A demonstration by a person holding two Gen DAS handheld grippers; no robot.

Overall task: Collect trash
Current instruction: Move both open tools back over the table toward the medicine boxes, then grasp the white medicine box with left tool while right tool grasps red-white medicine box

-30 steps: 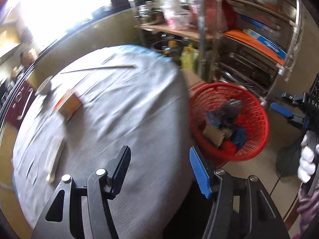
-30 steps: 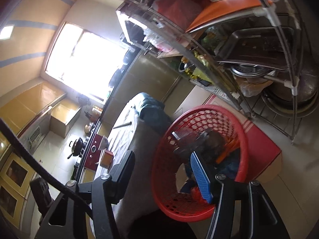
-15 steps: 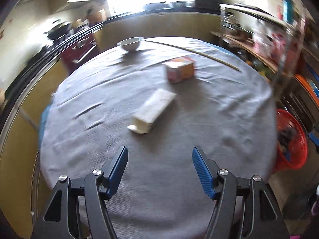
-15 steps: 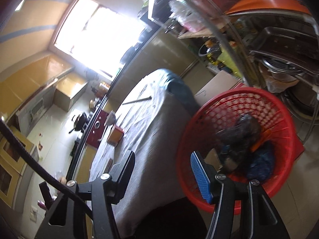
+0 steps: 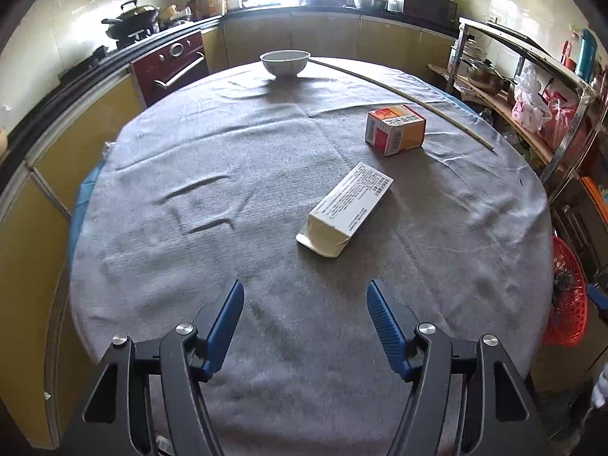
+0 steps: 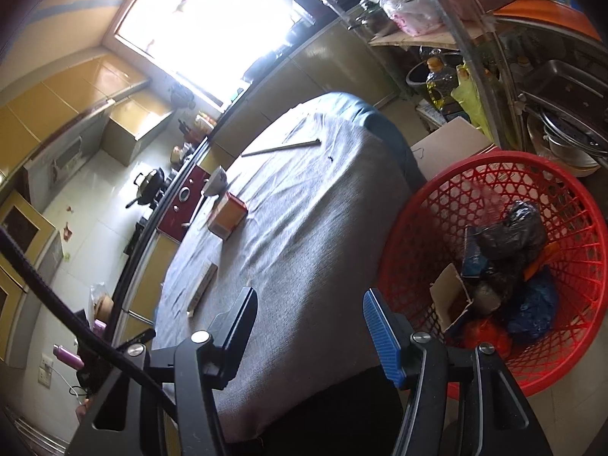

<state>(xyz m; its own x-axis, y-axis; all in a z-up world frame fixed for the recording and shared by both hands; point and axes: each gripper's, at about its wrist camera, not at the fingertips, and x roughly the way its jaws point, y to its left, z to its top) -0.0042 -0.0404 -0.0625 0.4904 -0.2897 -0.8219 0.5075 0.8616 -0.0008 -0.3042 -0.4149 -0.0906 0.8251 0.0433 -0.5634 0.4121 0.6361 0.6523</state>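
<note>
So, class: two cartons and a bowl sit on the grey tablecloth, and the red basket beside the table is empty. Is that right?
Not quite. The red basket is not empty: the right wrist view shows dark bags, a blue wrapper and an opened box in it. The white carton, orange carton and bowl do sit on the grey tablecloth.

white flat rectangular carton (image 5: 347, 205) on the grey tablecloth: carried dense small print on its top face, too fine to read | orange-and-red cardboard box (image 5: 395, 129): bore a barcode on its end face and a red printed panel, characters illegible | no brand, number or sign could be read elsewhere
</note>
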